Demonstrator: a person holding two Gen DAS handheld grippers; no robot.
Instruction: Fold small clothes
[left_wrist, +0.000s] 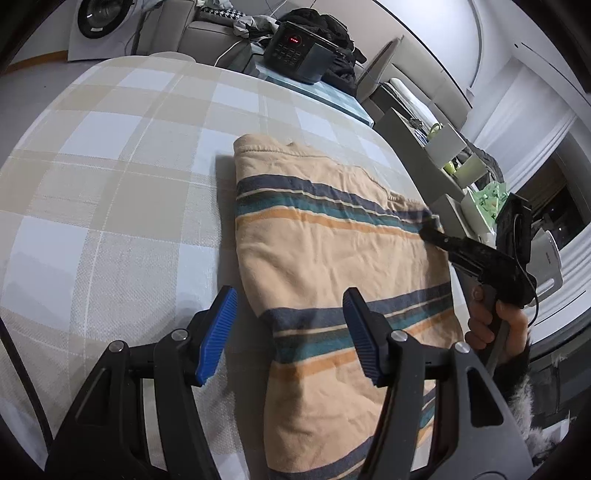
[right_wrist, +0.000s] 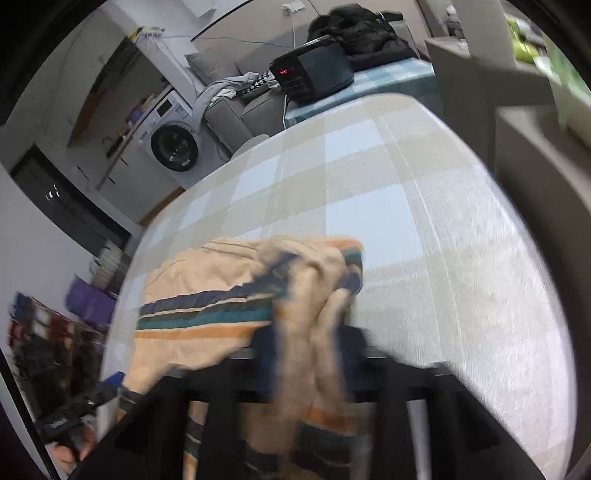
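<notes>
On checked tablecloth (left_wrist: 110, 177), striped garment (left_wrist: 332, 258) (right gripper (left_wrist: 430, 232) pinching)

Striped garments: one peach cotton garment (left_wrist: 332, 236) with navy, teal and orange bands
Stripe groups on that garment: two in the left wrist view
Checked tablecloths: one beige-and-white cloth (left_wrist: 122, 177) under the garment; one blue-and-white cloth (left_wrist: 332, 92) behind it
Two-finger grippers: two, the left gripper (left_wrist: 290, 332) and the right gripper (left_wrist: 430, 234)
Blue ribbed pads (left_wrist: 218, 332): two on the left gripper
Hands: one hand (left_wrist: 496, 325) on the right gripper's handle
Black boxy appliances with red display (left_wrist: 301, 51): one
White front-loading washing machines (right_wrist: 173, 142): one
</notes>
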